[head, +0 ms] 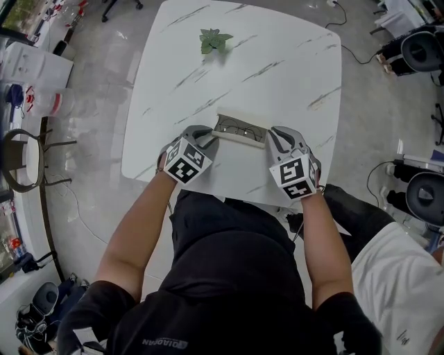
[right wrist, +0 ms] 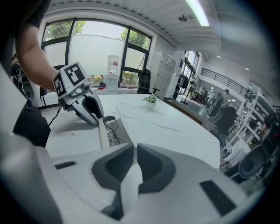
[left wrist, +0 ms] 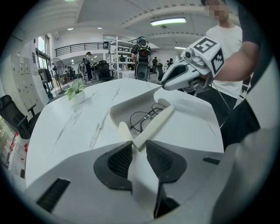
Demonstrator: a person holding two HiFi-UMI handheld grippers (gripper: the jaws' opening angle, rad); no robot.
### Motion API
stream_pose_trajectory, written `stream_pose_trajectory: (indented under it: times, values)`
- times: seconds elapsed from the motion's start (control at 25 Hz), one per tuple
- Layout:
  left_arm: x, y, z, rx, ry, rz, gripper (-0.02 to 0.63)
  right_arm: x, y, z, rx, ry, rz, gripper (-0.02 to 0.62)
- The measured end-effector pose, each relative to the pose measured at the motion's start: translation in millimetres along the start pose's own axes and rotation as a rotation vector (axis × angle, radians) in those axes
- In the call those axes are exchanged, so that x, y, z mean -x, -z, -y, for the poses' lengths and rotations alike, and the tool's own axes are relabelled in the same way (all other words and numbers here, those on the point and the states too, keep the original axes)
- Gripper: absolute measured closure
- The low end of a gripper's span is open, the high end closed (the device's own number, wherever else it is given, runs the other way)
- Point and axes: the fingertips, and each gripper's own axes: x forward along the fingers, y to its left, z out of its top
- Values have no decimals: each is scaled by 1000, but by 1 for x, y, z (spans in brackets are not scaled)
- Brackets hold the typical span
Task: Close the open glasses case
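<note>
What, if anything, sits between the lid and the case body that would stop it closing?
Nothing visible. The glasses lie inside the case body, and the left gripper and right gripper both clamp the lid.

You stand at the near edge of a white, grey-veined table [head: 277,41]. A small potted plant [head: 214,40] sits near its far edge. The floor [head: 104,83] is grey and glossy, with cables [head: 350,50] trailing beyond the far right corner. Tall dark-framed windows [right wrist: 87,48] let in daylight, and a water dispenser [right wrist: 113,70] stands before them. A ceiling strip light [right wrist: 199,11] is lit. A black office chair [left wrist: 13,116] stands off one table edge, with shelving [left wrist: 124,52] further back.
</note>
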Motion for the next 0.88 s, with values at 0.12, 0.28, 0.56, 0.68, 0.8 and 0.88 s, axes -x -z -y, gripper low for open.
stream_pose_trajectory:
  times: [0.12, 0.28, 0.56, 0.68, 0.8, 0.88]
  values:
    - [1, 0, 0, 3, 0, 2, 500, 1, -1, -1, 3, 0, 2, 566]
    - [1, -1, -1, 6, -2, 4, 500, 3, 0, -4, 8, 1, 1, 566]
    - [2, -1, 0, 8, -4, 6, 502, 5, 3, -12, 13, -8, -6, 566]
    - [1, 0, -1, 10, -3, 7, 502, 5, 5, -16, 20, -14, -9, 566]
    - [1, -1, -1, 17, -3, 12, 502, 6, 6, -18, 19, -15, -9, 565]
    - [2, 0, -1, 22, -4, 15, 502, 7, 7, -20, 20, -17, -12, 565]
